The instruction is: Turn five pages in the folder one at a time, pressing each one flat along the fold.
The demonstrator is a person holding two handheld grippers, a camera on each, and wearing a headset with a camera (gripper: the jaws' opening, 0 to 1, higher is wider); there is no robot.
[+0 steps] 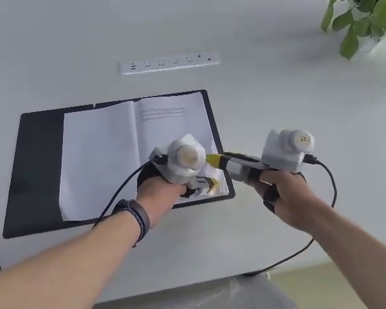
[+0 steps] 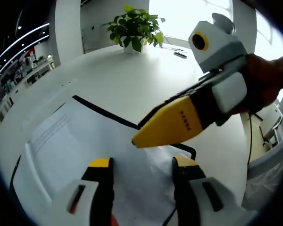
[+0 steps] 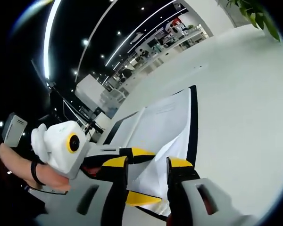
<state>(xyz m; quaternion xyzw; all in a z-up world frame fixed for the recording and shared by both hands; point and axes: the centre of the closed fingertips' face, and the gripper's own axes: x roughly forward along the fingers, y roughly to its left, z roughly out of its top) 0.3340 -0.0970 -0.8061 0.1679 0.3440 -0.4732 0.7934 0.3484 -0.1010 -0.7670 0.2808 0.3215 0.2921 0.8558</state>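
1. Evidently a page turn is only being set up. The open black folder point(image 1: 32, 174) lies flat on the white bench point(image 1: 276, 77), and its white right-hand page point(image 1: 174, 122) is not yet carried over.
2. Both tools meet at that page's lower right corner. The left hand-held gripper point(image 2: 142, 165) has its yellow-tipped jaws apart over the paper. The right hand-held gripper point(image 3: 147, 164) comes in from the side, jaws also apart, with the page edge showing between them.
3. How many of the five pages are done, I cannot tell.
4. Next, I judge, one gripper must catch a single sheet at the corner with nothing beneath it. It then has to swing the sheet over to the left and press it flat along the fold.
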